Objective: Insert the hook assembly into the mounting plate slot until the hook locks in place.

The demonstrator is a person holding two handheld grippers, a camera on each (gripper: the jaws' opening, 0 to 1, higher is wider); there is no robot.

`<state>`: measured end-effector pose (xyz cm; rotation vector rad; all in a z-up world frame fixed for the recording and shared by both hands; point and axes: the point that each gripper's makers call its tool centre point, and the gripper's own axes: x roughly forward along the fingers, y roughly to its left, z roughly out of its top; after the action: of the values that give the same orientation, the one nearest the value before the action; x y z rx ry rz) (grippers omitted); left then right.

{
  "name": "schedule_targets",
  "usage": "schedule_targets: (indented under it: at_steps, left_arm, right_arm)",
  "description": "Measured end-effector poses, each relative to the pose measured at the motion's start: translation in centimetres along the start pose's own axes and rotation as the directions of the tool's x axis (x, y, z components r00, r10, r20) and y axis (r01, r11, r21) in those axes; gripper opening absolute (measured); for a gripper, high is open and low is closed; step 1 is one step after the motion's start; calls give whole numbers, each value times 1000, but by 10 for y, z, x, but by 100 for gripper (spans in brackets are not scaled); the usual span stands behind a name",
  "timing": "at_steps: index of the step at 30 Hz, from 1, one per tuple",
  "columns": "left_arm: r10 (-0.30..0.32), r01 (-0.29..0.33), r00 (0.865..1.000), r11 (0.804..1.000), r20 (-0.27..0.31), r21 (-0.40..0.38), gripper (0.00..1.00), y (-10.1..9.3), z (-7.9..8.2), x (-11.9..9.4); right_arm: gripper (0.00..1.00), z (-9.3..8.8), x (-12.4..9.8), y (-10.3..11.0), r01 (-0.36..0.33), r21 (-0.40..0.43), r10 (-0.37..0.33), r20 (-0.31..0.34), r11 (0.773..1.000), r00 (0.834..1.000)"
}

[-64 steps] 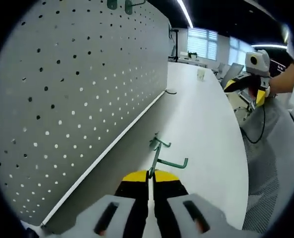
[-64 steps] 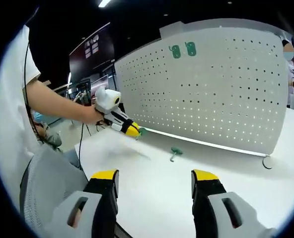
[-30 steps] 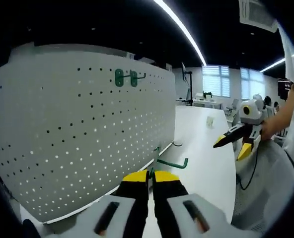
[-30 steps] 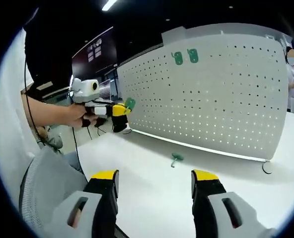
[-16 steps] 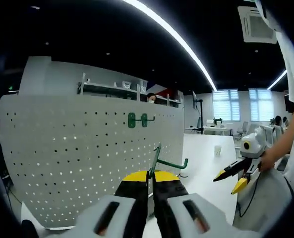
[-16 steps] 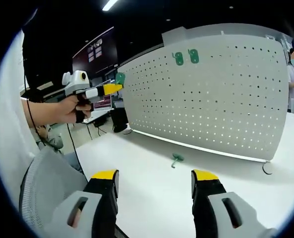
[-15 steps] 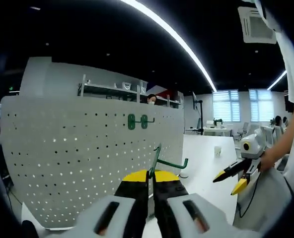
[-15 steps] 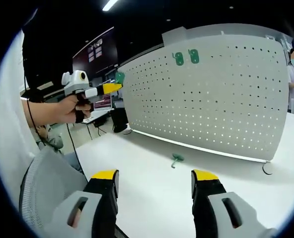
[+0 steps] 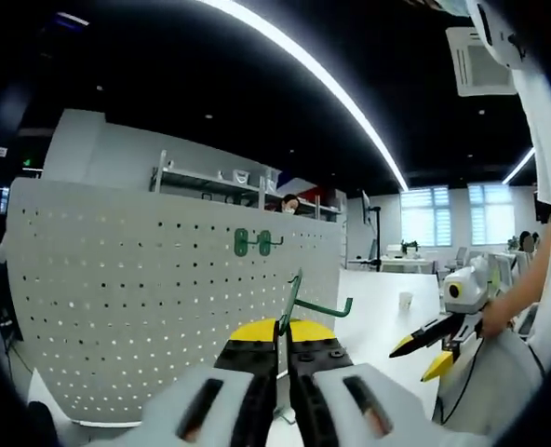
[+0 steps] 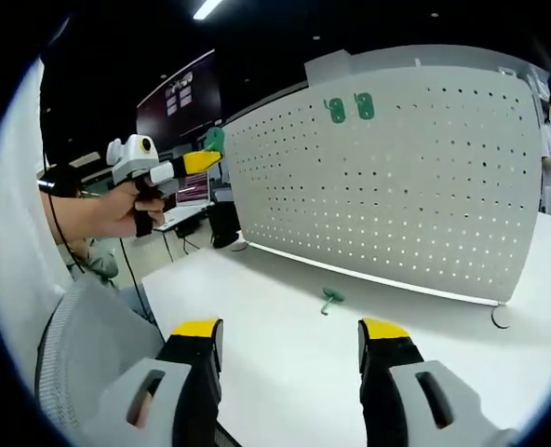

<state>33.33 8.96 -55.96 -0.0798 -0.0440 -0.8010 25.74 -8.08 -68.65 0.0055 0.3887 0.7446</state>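
My left gripper (image 9: 282,328) is shut on a green hook assembly (image 9: 302,304), whose plate and prong stick up past the yellow tips. It is held in the air in front of the white pegboard (image 9: 145,307). Two green hooks (image 9: 250,242) hang high on that board. In the right gripper view the left gripper (image 10: 194,162) sits at the pegboard's (image 10: 415,177) left end with the green hook (image 10: 215,140) at its tip. My right gripper (image 10: 290,331) stands open over the white table (image 10: 285,358). Another green hook (image 10: 329,298) lies on the table near the board. The right gripper (image 9: 424,349) also appears at the right of the left gripper view.
A dark wire hook (image 10: 500,307) lies at the board's right foot. Two mounted green hooks (image 10: 348,108) sit near the board's top. A grey mesh chair back (image 10: 80,363) is at lower left. A person's forearm (image 10: 80,219) holds the left gripper.
The left gripper has risen from table height with the hook in it and now sits higher at the board's left end. The right gripper has stayed put and open.
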Motion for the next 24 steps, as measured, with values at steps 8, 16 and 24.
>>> schedule_targets:
  at_steps: [8,16,24]
  left_arm:
    - [-5,5,1000,1000,5,5,1,-1,0,2]
    - [-7,7,1000,1000,-9,8,1,-2,-3,2]
    - [-4,4,1000,1000,-2,12,1,-2,0,4]
  right_arm:
    - [57,44,-11,9,-56,30,47,230,998,972]
    - [57,70,-20,24,-134,33,113,368,990,923]
    - [54,71,-19,26,-142,31,121,362,989,924]
